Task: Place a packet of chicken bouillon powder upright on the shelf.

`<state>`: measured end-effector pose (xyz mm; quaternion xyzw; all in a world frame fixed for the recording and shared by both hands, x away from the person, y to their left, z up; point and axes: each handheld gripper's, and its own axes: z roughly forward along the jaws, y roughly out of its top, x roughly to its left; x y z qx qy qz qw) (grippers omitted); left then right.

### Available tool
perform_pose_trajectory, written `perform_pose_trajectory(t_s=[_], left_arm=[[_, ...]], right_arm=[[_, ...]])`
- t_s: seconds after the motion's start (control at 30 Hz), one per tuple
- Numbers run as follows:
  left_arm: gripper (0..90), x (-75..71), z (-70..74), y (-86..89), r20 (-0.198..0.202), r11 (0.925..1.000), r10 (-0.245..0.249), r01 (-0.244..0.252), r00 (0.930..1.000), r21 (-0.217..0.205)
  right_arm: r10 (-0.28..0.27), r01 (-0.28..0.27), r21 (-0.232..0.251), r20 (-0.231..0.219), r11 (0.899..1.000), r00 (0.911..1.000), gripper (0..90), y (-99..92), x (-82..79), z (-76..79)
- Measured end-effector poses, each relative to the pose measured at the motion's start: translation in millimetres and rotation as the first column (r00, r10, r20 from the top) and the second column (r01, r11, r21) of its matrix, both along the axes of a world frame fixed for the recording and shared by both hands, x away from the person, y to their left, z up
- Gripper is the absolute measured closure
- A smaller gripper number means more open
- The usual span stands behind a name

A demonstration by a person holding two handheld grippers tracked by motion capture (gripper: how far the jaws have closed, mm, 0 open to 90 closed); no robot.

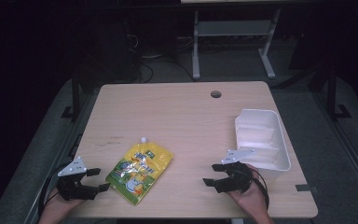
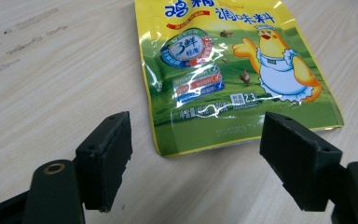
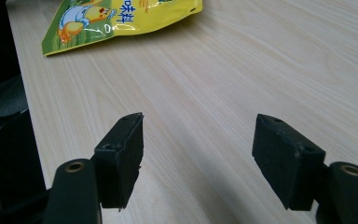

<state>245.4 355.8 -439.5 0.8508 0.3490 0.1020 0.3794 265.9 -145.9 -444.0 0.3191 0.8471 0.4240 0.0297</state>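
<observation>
The left claw rests at the near left corner of the counter, held by a hand entering from the bottom edge. Its jaws stand wide apart and hold nothing. Directly ahead of this claw, just beyond the jaw tips, lies a yellow seasoning pouch flat on the counter; the pouch's sealed bottom edge faces the claw, and its white spout points away from it. In the left gripper view, the pouch shows a cartoon chicken in an apron and Chinese lettering, and its lower edge falls between the two jaws without touching either.

The right claw sits at the near right of the counter, gripped by a hand. Its jaws are also spread wide and empty, pointing toward the pouch, which lies well apart from them. In the right gripper view, the pouch appears far ahead and to the left of the jaws, over bare wood. Just behind and to the outer side of the right claw stands a white two-compartment plastic tray, near the counter's right edge.
</observation>
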Motion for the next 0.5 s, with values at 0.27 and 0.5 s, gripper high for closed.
perform_pose_trajectory(t_s=[0.27,0.5], left_arm=[[26.6,4.2,-1.1,-3.4,-0.008,1.0,-0.003,0.003,1.0,0.005],[29.9,9.2,-0.3,-7.1,-0.009,1.0,0.0,0.0,1.0,-0.006]], right_arm=[[0.005,-0.005,-0.005,0.002,1.0,1.0,33.0,2.4,0.4,-1.0],[0.005,-0.005,-0.012,-0.004,1.0,1.0,32.9,6.8,0.4,-2.0]])
